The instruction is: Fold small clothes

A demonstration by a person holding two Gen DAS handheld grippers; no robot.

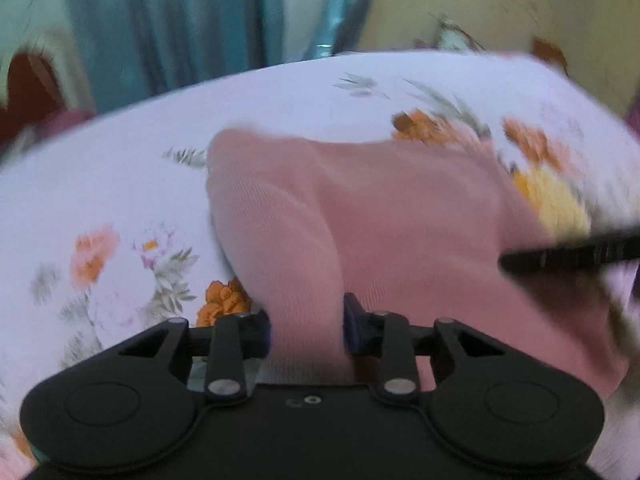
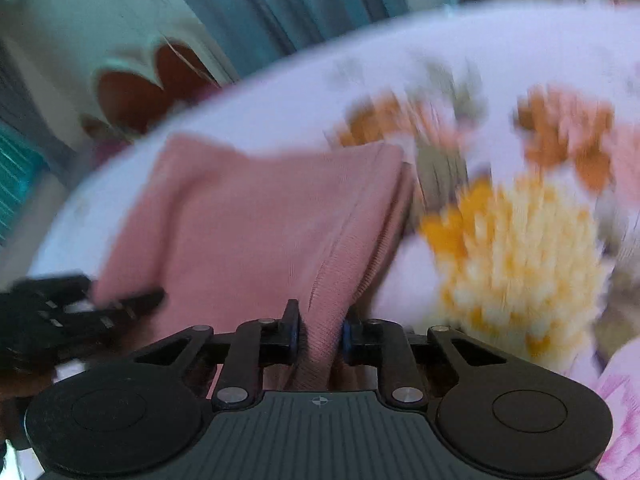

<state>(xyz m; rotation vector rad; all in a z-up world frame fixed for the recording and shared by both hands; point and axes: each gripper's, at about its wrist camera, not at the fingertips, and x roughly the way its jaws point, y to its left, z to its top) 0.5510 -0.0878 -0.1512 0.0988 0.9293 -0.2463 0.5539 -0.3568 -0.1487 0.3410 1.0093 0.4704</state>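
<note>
A small pink knit garment point(image 1: 380, 216) lies on a white floral bedsheet point(image 1: 120, 184). My left gripper point(image 1: 307, 326) is shut on its near edge, with pink cloth bunched between the fingers. My right gripper point(image 2: 320, 334) is shut on another fold of the same garment point(image 2: 256, 224) near its right hem. The right gripper shows as a black bar in the left wrist view point(image 1: 572, 254). The left gripper shows at the left of the right wrist view point(image 2: 80, 308). Both views are blurred.
The bed's sheet point(image 2: 520, 60) carries orange, yellow and pink flowers. Blue curtains point(image 1: 180, 20) hang beyond the far edge. A cream headboard point(image 1: 500, 12) stands at the back right. A cream and red-brown piece of furniture point(image 2: 132, 80) stands at the back left.
</note>
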